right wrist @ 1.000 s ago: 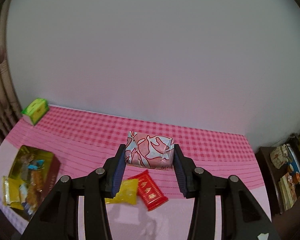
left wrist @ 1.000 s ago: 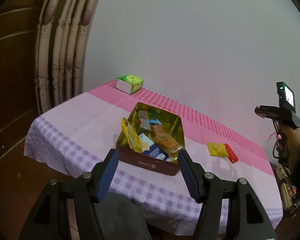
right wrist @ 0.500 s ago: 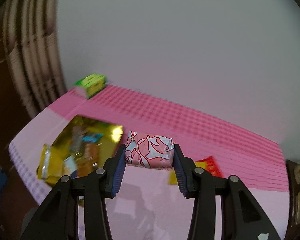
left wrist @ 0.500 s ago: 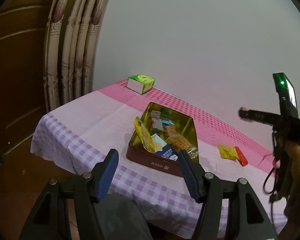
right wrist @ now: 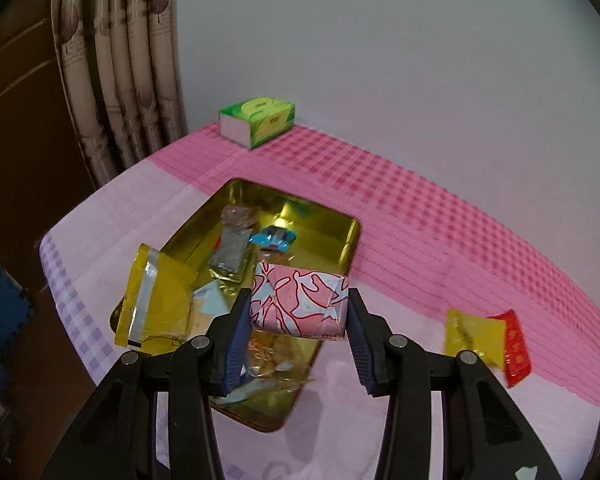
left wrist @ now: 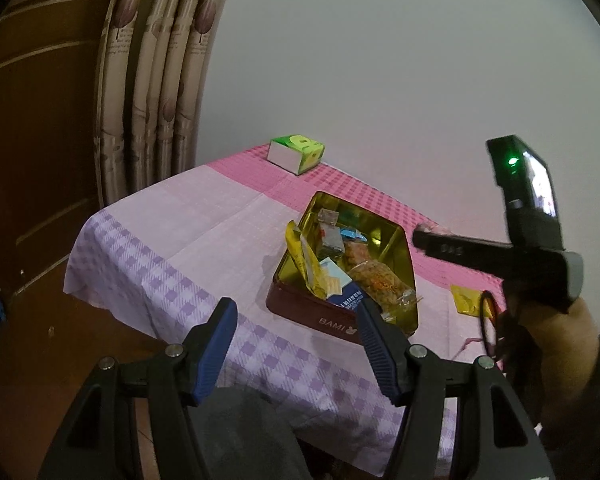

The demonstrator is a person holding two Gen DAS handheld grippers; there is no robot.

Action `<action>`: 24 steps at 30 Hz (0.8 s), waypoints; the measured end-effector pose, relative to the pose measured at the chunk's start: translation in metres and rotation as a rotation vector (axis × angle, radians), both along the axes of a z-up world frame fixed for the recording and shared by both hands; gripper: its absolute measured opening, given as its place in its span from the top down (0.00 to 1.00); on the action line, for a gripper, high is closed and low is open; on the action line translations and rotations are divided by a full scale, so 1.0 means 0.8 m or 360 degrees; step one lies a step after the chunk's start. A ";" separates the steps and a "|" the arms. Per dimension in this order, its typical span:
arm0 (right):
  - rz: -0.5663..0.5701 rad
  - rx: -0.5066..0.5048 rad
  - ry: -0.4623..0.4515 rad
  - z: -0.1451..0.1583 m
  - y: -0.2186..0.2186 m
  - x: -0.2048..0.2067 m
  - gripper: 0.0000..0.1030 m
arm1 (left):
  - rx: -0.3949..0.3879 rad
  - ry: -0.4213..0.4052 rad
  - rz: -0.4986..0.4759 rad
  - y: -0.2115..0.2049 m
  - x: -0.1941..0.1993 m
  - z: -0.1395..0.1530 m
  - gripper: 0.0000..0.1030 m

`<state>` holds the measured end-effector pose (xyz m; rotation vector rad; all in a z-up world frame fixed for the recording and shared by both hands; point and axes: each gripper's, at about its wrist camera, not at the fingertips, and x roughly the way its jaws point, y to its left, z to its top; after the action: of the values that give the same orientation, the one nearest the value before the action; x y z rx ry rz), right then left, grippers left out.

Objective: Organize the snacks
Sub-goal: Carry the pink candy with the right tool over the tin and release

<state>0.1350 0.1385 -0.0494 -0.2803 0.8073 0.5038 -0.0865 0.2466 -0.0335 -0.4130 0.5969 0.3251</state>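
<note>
A table draped in a pink and lilac checked cloth [right wrist: 440, 216] stands against a pale wall. The right gripper [right wrist: 298, 320] is clamped on a pink snack packet with red and white swirls [right wrist: 300, 305], its blue pads pressing both ends, and holds it above the near right part of an open gold tin [right wrist: 332, 220]. The tin sits towards the table's left front edge and already contains several wrapped snacks, with a tall yellow packet [right wrist: 152, 300] leaning at its left side. A yellow sachet [right wrist: 474, 330] and a red sachet [right wrist: 516, 346] lie touching on the cloth near the right edge. A green tissue box [right wrist: 258, 120] rests at the far left corner. The left gripper [left wrist: 296, 344] hangs off the front edge, its jaws wide apart and empty.
</note>
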 end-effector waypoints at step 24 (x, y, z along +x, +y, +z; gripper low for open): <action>0.0164 -0.0106 0.0073 -0.045 0.071 -0.006 0.60 | -0.0043 0.0063 0.0027 0.007 0.007 -0.011 0.39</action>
<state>0.1304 0.1954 -0.0857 -0.3744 0.8586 0.5822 -0.0805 0.2525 -0.0422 -0.4387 0.6372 0.3423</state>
